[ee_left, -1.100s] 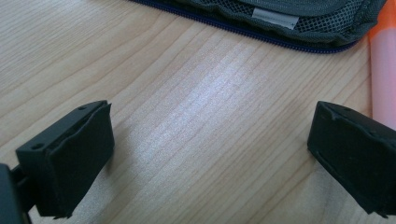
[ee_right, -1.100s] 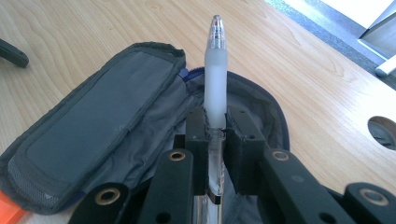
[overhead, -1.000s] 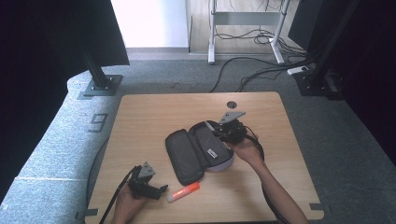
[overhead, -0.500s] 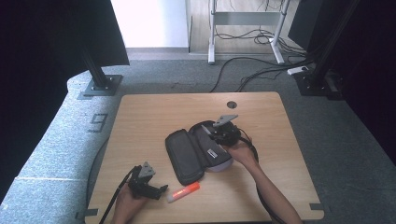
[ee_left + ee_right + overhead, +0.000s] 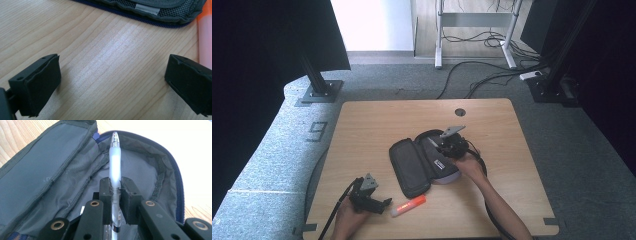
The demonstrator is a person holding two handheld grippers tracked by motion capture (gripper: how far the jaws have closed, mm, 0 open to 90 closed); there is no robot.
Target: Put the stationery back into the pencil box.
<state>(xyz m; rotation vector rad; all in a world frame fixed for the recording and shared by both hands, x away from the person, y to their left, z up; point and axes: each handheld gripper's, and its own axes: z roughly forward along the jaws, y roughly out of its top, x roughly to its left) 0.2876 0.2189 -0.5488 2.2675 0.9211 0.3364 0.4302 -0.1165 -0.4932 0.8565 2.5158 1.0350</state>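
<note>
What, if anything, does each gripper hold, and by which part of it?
The right gripper is shut on a clear pen, clamped low on its barrel, over the open pencil case. The left gripper is open over bare table and holds nothing.

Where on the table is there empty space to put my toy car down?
The table is bare along its far side, between the round hole and the left edge, and on the right past the right gripper. It is crowded in the middle and near front: the open pencil case, the orange marker and the left gripper.
</note>
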